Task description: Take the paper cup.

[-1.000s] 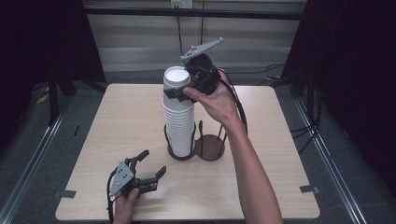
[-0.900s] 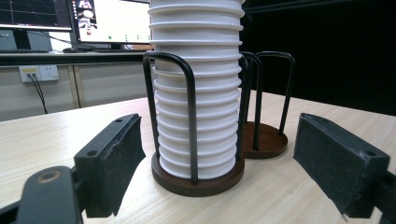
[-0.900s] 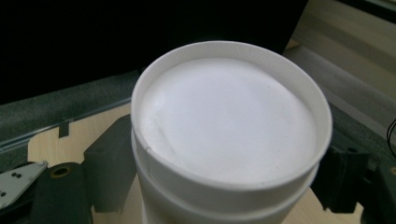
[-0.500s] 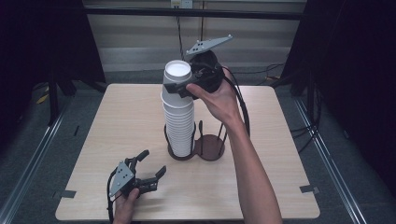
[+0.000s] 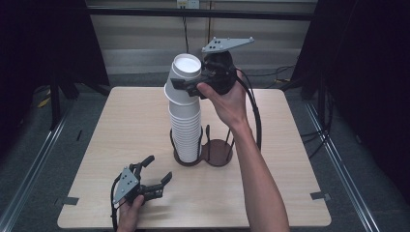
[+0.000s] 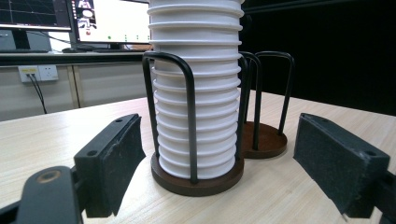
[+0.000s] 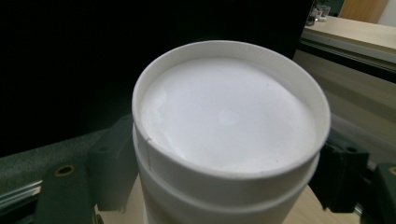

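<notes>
A tall stack of upturned white paper cups (image 5: 186, 130) stands in the left ring of a dark wire holder (image 5: 218, 152). My right gripper (image 5: 193, 86) reaches in from the right at the stack's top. Its jaws have just been closing, and the pads press the sides of the top cup (image 5: 187, 67), which tilts off the column. In the right gripper view that cup (image 7: 229, 116) fills the gap between the pads. My left gripper (image 5: 157, 174) rests low near the table's front left, open and bare, aimed at the stack (image 6: 196, 93).
The holder's right ring (image 6: 264, 140) holds no cups, and its wire loops rise beside the stack. The wooden table (image 5: 121, 121) has bare surface all around. A cable trails from the right gripper along the forearm. Dark curtains and rails flank the table.
The right gripper has risen slightly with the top cup, which now leans away from the stack. The left gripper has stayed put.
</notes>
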Demonstrator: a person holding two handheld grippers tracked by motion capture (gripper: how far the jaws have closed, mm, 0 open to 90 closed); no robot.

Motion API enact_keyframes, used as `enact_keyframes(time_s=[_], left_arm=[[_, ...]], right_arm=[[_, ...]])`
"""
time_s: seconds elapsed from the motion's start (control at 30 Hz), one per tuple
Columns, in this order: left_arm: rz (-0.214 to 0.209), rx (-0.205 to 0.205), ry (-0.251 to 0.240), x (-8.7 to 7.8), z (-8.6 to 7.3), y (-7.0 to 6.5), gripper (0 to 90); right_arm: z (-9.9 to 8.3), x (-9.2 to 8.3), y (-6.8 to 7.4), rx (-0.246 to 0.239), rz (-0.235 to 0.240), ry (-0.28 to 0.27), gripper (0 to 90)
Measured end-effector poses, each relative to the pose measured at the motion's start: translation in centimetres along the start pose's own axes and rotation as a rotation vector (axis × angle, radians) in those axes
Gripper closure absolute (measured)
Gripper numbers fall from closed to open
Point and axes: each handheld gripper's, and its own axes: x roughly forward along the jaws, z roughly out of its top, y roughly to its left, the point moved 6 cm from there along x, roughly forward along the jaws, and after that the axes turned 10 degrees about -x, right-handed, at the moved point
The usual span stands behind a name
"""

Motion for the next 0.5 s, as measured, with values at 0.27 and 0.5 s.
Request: enact_keyframes(time_s=[0.27,0.5], left_arm=[[0.0,0.003,0.003,0.0,0.0,0.0,15.6],[0.0,0.002,0.003,0.0,0.0,0.0,15.6]], right_arm=[[0.4,-0.8,-0.1,0.018,-0.001,-0.071,21.4],[0.6,-1.3,-0.2,0.017,-0.018,-0.106,21.4]])
